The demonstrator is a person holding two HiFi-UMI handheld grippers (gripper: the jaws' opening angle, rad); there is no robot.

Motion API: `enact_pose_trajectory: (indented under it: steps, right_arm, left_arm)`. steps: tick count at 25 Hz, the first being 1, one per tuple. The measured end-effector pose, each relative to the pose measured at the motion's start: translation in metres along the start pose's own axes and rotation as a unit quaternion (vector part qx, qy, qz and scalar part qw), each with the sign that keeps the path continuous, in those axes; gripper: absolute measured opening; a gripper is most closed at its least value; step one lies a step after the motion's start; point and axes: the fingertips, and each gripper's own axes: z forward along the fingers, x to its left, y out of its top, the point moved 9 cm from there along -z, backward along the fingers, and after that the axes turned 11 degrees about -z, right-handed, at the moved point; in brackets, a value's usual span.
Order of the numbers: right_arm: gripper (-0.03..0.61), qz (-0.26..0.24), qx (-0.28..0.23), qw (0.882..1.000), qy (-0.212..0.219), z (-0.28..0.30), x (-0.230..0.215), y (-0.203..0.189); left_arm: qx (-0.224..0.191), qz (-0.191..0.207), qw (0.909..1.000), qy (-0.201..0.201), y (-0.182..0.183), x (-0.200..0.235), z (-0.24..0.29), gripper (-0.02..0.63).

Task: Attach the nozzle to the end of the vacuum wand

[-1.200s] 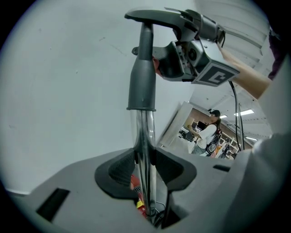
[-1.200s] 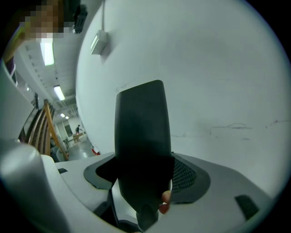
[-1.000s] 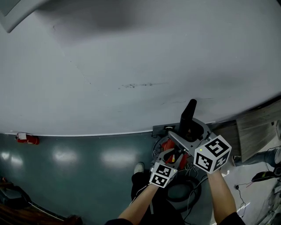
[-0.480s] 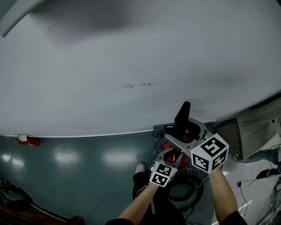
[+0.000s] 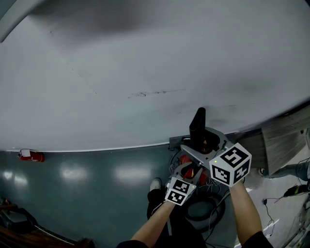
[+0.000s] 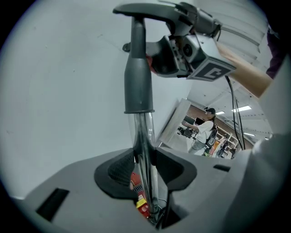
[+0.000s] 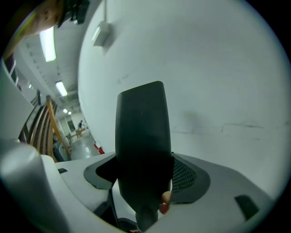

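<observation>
In the head view my right gripper (image 5: 200,145) is shut on the black nozzle (image 5: 197,127), which stands nearly upright in front of the wall. The right gripper view shows the wide flat nozzle (image 7: 142,145) filling the gap between the pads. Just below and left of it, my left gripper (image 5: 190,170) is shut on the vacuum wand. The left gripper view shows the pads pinching the wand's clear tube (image 6: 144,136). A grey sleeve (image 6: 137,77) rises from the tube to the nozzle's flat end (image 6: 145,9). The right gripper's marker cube (image 6: 209,68) is beside it.
A white wall (image 5: 145,72) fills the background, and below it is a dark teal floor (image 5: 72,184). The red vacuum body (image 5: 185,160), a coiled black hose (image 5: 206,213) and loose cables lie under the grippers. A small red thing (image 5: 30,155) sits at the far left.
The nozzle has swung from leaning right to nearly upright, and the right gripper has shifted slightly left with it. The left gripper has stayed put.
</observation>
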Motion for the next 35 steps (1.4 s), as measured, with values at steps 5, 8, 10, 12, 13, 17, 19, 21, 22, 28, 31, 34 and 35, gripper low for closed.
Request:
enact_pose_trajectory:
  steps: [5, 8, 10, 12, 13, 17, 19, 21, 22, 28, 31, 34, 35]
  right_arm:
    - [0.33, 0.014, -0.006, 1.0, -0.005, 0.0, -0.004, 0.0]
    - [0.33, -0.009, -0.014, 1.0, -0.009, -0.002, 0.005, -0.001]
    - [0.33, -0.015, -0.013, 1.0, -0.008, -0.002, 0.006, 0.0]
    - [0.33, -0.014, -0.007, 1.0, -0.003, -0.001, 0.005, 0.001]
    - [0.331, -0.011, -0.004, 1.0, 0.0, -0.001, 0.004, 0.001]
    - [0.331, 0.01, -0.008, 1.0, 0.008, -0.004, 0.001, -0.001]
    - [0.331, 0.014, -0.012, 1.0, 0.016, -0.005, 0.0, 0.0]
    - [0.331, 0.009, -0.014, 1.0, 0.018, -0.007, -0.001, 0.002]
    - [0.331, 0.005, -0.015, 1.0, 0.017, -0.008, -0.001, 0.004]
    - [0.331, 0.009, -0.04, 0.999, 0.008, -0.024, 0.0, 0.007]
    - [0.331, 0.034, -0.076, 0.997, -0.007, -0.04, -0.002, 0.006]
    - [0.331, 0.064, -0.104, 0.992, -0.018, -0.059, -0.003, 0.005]
    - [0.331, 0.073, -0.111, 0.991, -0.021, -0.066, -0.002, 0.004]
  left_arm:
    - [-0.001, -0.001, 1.0, 0.0, -0.001, 0.001, -0.001, 0.144]
    - [-0.002, -0.001, 1.0, -0.002, -0.002, 0.001, -0.001, 0.144]
    - [-0.003, -0.001, 1.0, -0.002, -0.001, 0.001, 0.0, 0.144]
    - [0.0, -0.004, 1.0, -0.001, 0.0, 0.002, -0.002, 0.144]
    - [0.0, -0.006, 1.0, -0.001, -0.001, 0.002, -0.002, 0.144]
    - [-0.009, -0.013, 0.9998, -0.007, -0.003, 0.001, 0.0, 0.146]
    - [-0.006, -0.011, 0.9999, -0.009, -0.002, 0.002, 0.001, 0.146]
    - [0.0, -0.007, 0.9999, -0.012, -0.001, 0.002, 0.002, 0.147]
    - [0.002, -0.006, 0.9999, -0.012, -0.001, 0.002, 0.002, 0.152]
    - [0.006, -0.012, 0.9999, -0.007, 0.001, 0.004, -0.002, 0.186]
    - [0.005, -0.018, 0.9998, -0.005, 0.002, 0.005, -0.008, 0.193]
    - [0.005, -0.022, 0.9998, -0.001, 0.005, 0.002, -0.018, 0.193]
    - [0.005, -0.023, 0.9997, 0.0, 0.007, 0.0, -0.023, 0.193]
